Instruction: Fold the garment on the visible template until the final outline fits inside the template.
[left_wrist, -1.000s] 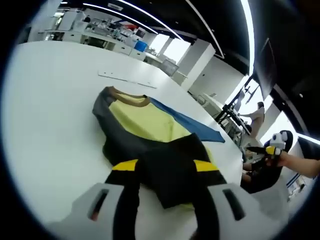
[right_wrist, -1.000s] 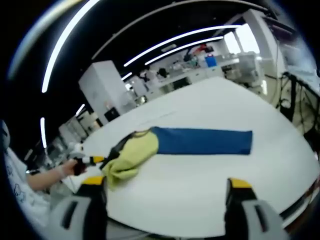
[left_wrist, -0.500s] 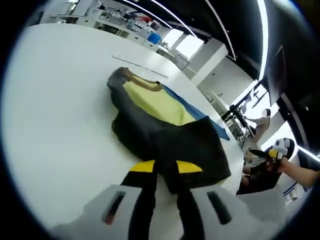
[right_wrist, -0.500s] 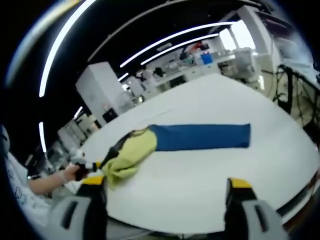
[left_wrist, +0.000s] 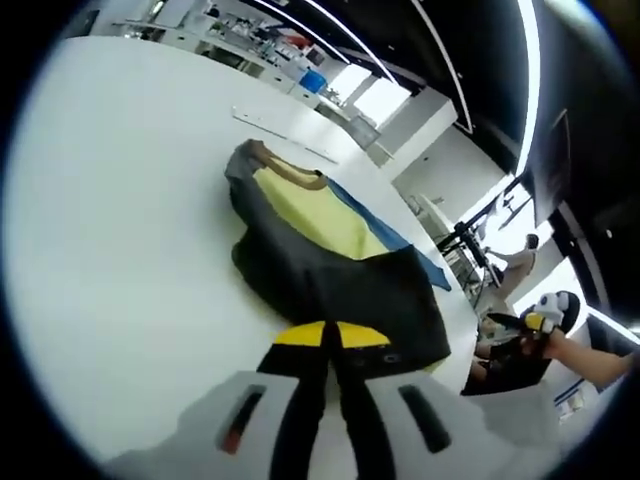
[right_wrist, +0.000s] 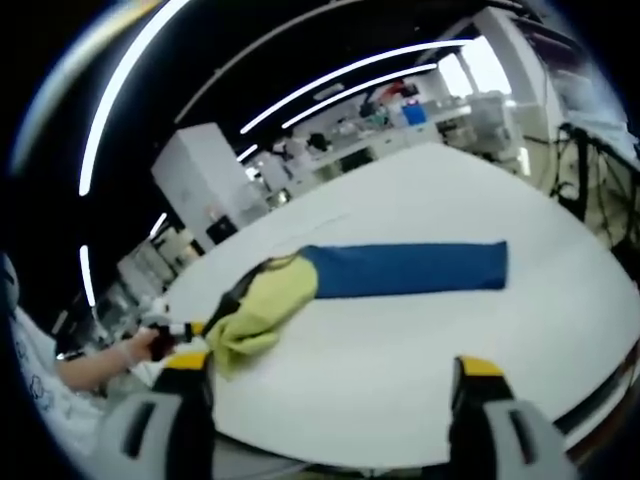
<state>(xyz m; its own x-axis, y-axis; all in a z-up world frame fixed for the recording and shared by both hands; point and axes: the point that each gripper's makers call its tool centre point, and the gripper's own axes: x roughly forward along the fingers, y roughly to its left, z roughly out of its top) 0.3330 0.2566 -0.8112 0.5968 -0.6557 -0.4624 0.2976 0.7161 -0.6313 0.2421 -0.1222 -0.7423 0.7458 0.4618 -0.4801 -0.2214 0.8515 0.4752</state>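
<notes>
No legible text, labels or nos. anywhere in either view

Lab: cluttered benches (right_wrist: 420, 125), strip lights (right_wrist: 340, 80)

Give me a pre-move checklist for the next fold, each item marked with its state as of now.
1. Left gripper has hold of the garment: ok, jaws shut on its dark edge.
2. Right gripper free to take a second hold: ok, jaws wide apart, holding nothing.
3. Blue template visible: ok, a long strip on the white table.
4. Garment on the template: not ok, it is bunched over one end only.
5. Outline fits inside the template: not ok, yellow and dark cloth spill past its end.
6. Garment lying flat: not ok, rumpled.
</notes>
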